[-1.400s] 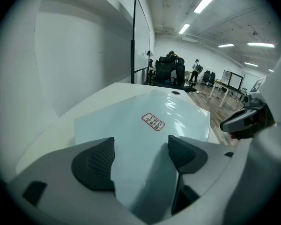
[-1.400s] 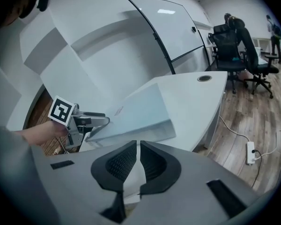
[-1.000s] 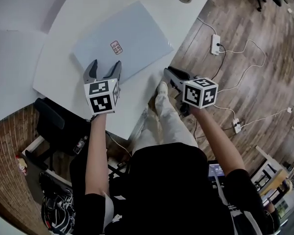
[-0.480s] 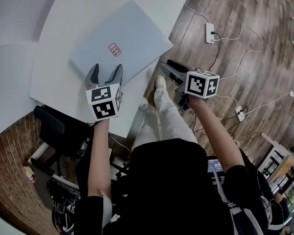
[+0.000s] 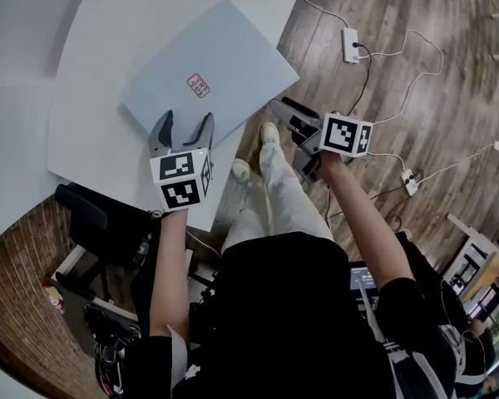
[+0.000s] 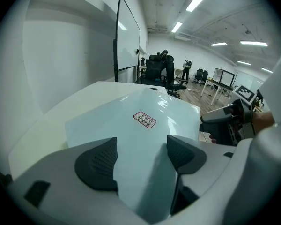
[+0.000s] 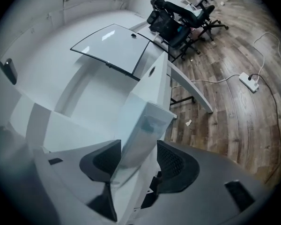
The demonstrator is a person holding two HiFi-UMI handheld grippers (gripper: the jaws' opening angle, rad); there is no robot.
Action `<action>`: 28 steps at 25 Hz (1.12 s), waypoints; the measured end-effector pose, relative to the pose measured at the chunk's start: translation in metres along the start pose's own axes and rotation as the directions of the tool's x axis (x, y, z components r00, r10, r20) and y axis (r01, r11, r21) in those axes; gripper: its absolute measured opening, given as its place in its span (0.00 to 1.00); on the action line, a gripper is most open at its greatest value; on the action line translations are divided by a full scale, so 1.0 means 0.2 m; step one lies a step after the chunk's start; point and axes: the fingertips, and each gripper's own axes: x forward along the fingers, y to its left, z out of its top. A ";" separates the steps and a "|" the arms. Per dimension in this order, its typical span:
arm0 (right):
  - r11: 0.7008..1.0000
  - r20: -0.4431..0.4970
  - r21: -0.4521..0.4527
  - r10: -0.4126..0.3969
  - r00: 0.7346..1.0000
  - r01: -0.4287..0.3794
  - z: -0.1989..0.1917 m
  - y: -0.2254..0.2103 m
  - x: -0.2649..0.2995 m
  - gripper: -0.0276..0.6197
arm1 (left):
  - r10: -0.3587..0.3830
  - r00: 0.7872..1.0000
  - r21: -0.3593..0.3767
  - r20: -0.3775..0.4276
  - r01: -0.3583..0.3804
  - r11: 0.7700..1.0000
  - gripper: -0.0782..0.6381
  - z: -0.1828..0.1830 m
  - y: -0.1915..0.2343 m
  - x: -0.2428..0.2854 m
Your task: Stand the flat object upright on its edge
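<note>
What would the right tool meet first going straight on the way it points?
The flat pale-blue box: its edge sits between the right tool's jaws, which have just been opening, and the pads apparently aren't pressing on it.

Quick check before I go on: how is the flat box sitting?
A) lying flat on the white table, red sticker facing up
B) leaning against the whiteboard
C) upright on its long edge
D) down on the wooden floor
A: the head view shows the flat box lying flat on the white table, its red sticker facing up and one corner past the table's edge.
</note>
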 end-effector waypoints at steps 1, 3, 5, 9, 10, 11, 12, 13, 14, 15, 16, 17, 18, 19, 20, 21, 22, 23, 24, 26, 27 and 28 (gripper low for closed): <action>1.000 0.013 0.022 0.022 1.000 -0.023 0.00 0.00 0.00 0.43 | -0.007 1.000 0.006 -0.002 0.007 1.000 0.58 -0.01 -0.02 0.00; 0.993 0.041 0.108 0.036 0.999 -0.040 0.00 -0.03 -0.01 0.44 | -0.020 1.000 0.015 -0.005 0.020 1.000 0.58 -0.02 -0.05 -0.01; 0.980 0.060 0.196 0.025 0.998 -0.036 -0.01 -0.08 -0.03 0.45 | -0.026 1.000 0.024 -0.003 0.026 0.999 0.58 -0.02 -0.08 -0.01; 0.970 0.091 0.223 0.076 0.993 -0.095 -0.01 -0.11 -0.02 0.45 | -0.034 0.999 0.039 0.003 0.034 0.999 0.57 -0.03 -0.11 -0.02; 0.970 0.095 0.221 0.085 0.992 -0.104 -0.01 -0.11 -0.02 0.46 | -0.039 0.999 0.046 0.003 0.038 0.998 0.57 -0.03 -0.13 -0.02; 0.970 0.099 0.217 0.094 0.991 -0.114 -0.01 -0.12 -0.02 0.47 | -0.042 0.999 0.054 0.003 0.042 0.998 0.57 -0.03 -0.15 -0.02; 0.969 0.106 0.211 0.105 0.989 -0.125 0.00 -0.12 -0.01 0.47 | -0.045 0.999 0.062 0.002 0.045 0.997 0.57 -0.04 -0.17 -0.03; 0.968 0.114 0.207 0.119 0.986 -0.141 0.00 -0.12 -0.01 0.48 | -0.047 0.999 0.069 0.000 0.047 0.996 0.56 -0.04 -0.18 -0.03; 0.965 0.124 0.209 0.137 0.983 -0.161 0.00 -0.11 0.00 0.48 | -0.047 0.999 0.074 -0.001 0.047 0.996 0.56 -0.04 -0.19 -0.03; 0.959 0.132 0.214 0.157 0.979 -0.183 0.00 -0.11 0.01 0.49 | -0.046 0.999 0.077 -0.001 0.045 0.996 0.56 -0.04 -0.18 -0.04; 0.953 0.139 0.220 0.180 0.974 -0.207 0.00 -0.10 0.01 0.49 | -0.043 0.999 0.078 0.001 0.042 0.996 0.56 -0.04 -0.18 -0.04; 0.947 0.144 0.224 0.203 0.969 -0.232 0.00 -0.09 0.02 0.49 | -0.040 0.999 0.079 0.001 0.040 0.996 0.56 -0.04 -0.17 -0.04; 0.940 0.150 0.226 0.227 0.962 -0.257 0.00 -0.09 0.03 0.49 | -0.039 0.999 0.080 0.001 0.039 0.996 0.56 -0.05 -0.17 -0.04; 0.933 0.154 0.225 0.250 0.956 -0.281 0.00 -0.08 0.03 0.49 | -0.039 0.999 0.081 0.000 0.039 0.996 0.56 -0.05 -0.17 -0.04; 0.927 0.158 0.221 0.271 0.949 -0.302 0.00 -0.08 0.04 0.49 | -0.040 0.999 0.081 0.000 0.040 0.996 0.56 -0.05 -0.17 -0.04; 0.923 0.161 0.217 0.289 0.944 -0.319 0.01 -0.07 0.06 0.49 | -0.041 0.999 0.081 0.000 0.041 0.996 0.56 -0.05 -0.17 -0.04; 0.919 0.162 0.212 0.303 0.939 -0.333 0.01 -0.06 0.08 0.49 | -0.043 0.999 0.081 0.000 0.042 0.996 0.56 -0.05 -0.17 -0.04; 0.915 0.162 0.209 0.315 0.935 -0.345 0.02 -0.06 0.09 0.49 | -0.043 0.999 0.081 0.000 0.043 0.996 0.55 -0.05 -0.16 -0.04; 0.912 0.162 0.206 0.326 0.932 -0.355 0.02 -0.05 0.11 0.49 | -0.044 0.999 0.081 -0.002 0.044 0.996 0.55 -0.06 -0.16 -0.04; 0.907 0.163 0.206 0.339 0.926 -0.368 0.03 -0.04 0.14 0.49 | -0.043 0.999 0.084 -0.004 0.043 0.996 0.55 -0.06 -0.16 -0.04; 0.905 0.163 0.206 0.343 0.925 -0.371 0.04 -0.03 0.16 0.49 | -0.042 0.999 0.086 -0.004 0.043 0.995 0.55 -0.06 -0.16 -0.04; 0.905 0.162 0.205 0.344 0.925 -0.372 0.05 -0.03 0.17 0.49 | -0.043 0.999 0.087 -0.005 0.043 0.995 0.55 -0.05 -0.16 -0.03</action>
